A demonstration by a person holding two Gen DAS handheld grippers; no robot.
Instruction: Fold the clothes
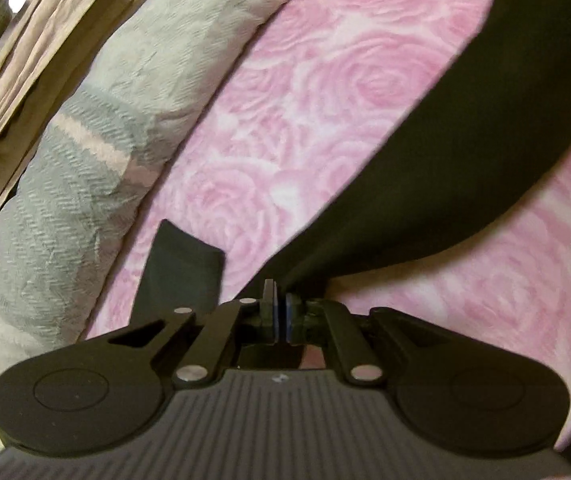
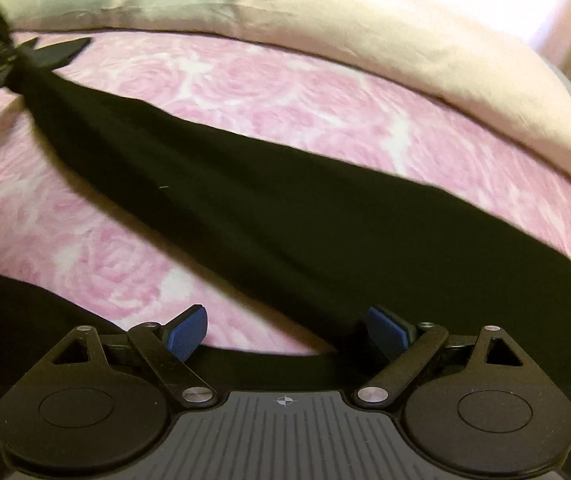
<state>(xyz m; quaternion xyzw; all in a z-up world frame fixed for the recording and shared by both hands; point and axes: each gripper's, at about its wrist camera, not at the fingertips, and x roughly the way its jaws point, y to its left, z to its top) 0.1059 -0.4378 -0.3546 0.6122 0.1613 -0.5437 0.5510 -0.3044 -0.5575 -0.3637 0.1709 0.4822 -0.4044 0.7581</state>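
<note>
We see our left gripper (image 1: 280, 300) low in the frame, its jaws drawn together and pinching the gathered end of a black garment (image 1: 457, 128). From the pinch the black cloth widens and runs up and to the right, off the top right corner, stretched over a pink rose-patterned bedspread (image 1: 305, 92). A small black flap of fabric (image 1: 183, 268) lies on the bedspread just left of the gripper; we cannot tell whether it joins the same garment. Along the left edge sits a grey and white plaid pillow (image 1: 85, 168), and beyond it beige crumpled bedding (image 1: 41, 44). The picture is slightly blurred.
</note>
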